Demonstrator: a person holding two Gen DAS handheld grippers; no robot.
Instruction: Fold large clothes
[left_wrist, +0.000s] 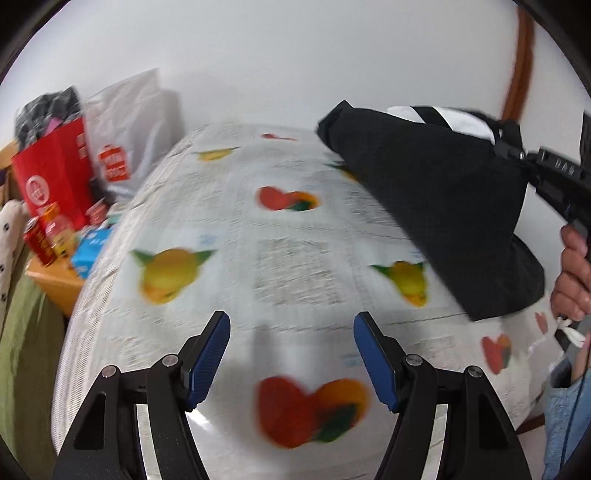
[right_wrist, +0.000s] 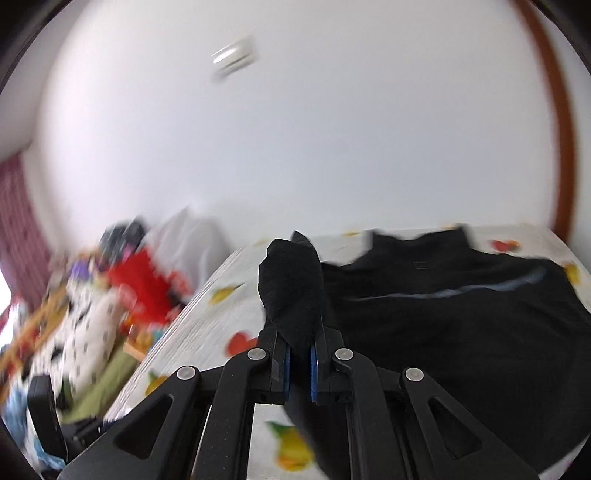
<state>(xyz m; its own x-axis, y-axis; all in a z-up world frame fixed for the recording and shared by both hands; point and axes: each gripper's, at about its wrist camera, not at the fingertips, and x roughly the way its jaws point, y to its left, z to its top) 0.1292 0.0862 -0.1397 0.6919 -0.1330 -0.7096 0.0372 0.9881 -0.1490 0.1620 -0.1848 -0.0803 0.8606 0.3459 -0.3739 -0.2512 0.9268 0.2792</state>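
A large black garment (right_wrist: 461, 332) lies spread on a table covered with a fruit-print cloth (left_wrist: 236, 236). My right gripper (right_wrist: 299, 373) is shut on a fold of the black garment, which sticks up past the fingers. In the left wrist view the right gripper (left_wrist: 517, 151) holds that black fabric (left_wrist: 436, 206) lifted above the table's right side, with a white patch showing on top. My left gripper (left_wrist: 291, 354) is open and empty, low over the bare cloth near the front. Both views are motion-blurred.
At the left, beyond the table edge, stand a red paper bag (left_wrist: 55, 173), a white plastic bag (left_wrist: 133, 133), cans and boxes (left_wrist: 48, 236) on a wooden shelf. A person's hand (left_wrist: 572, 273) grips the right tool. A white wall is behind.
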